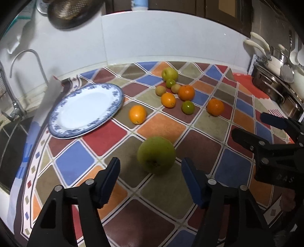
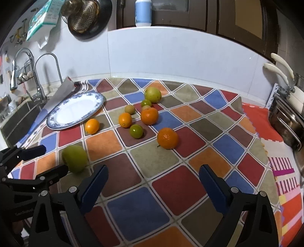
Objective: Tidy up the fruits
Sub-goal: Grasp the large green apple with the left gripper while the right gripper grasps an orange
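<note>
A large green fruit lies on the checkered tablecloth just ahead of my open left gripper, roughly between its fingertips; it also shows in the right wrist view. A blue-and-white plate sits empty at the left, also seen from the right wrist. Several oranges and small green fruits lie in a loose cluster beyond, among them an orange near the plate and an orange apart at the right. My right gripper is open and empty over the cloth. It also shows in the left wrist view.
A sink with taps lies at the left past the plate. Steel pans and utensils stand at the right edge. A white tiled wall backs the counter. A pan hangs above.
</note>
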### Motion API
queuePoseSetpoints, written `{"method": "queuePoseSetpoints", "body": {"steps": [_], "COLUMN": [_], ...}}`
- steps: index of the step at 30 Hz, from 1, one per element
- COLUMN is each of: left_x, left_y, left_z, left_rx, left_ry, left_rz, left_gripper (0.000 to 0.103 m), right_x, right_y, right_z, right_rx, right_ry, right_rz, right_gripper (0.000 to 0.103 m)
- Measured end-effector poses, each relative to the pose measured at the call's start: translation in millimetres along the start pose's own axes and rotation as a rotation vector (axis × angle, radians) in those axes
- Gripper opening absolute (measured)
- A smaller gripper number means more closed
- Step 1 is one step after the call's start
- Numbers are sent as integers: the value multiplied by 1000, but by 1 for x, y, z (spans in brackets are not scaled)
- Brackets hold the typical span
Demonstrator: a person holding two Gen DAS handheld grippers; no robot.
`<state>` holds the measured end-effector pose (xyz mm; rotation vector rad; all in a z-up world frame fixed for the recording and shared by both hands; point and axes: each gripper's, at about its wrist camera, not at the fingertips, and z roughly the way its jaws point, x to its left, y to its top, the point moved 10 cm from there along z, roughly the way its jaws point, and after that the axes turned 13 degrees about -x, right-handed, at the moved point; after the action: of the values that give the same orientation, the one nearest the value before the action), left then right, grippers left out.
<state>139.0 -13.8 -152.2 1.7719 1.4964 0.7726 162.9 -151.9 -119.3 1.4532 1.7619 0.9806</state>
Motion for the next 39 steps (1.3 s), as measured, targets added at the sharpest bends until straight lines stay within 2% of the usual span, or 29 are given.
{"method": "queuePoseSetpoints", "body": {"steps": [6,12,24,32,39], "left_x": [-7,-5,-8,-14,-19], "left_y": [0,2,20,42,46], "left_z": [15,28,43,51,59], "left_rx": [14,30,13,-28,-29], "left_ry": [-38,-29,-37,-68,-78], "left_rz": [22,32,43,43,49], "left_gripper": [57,51,50,50,50], "right_x": [-5,-9,-20,-28,-31], "right_y": [-4,-2,4,6,4], "right_z": [19,34,70,92,101], "right_rx": [36,51,65,79,94], "right_ry": [7,16,24,37,55], "right_rz": [13,14,22,54,85], "right_gripper": [93,89,78,64,52]}}
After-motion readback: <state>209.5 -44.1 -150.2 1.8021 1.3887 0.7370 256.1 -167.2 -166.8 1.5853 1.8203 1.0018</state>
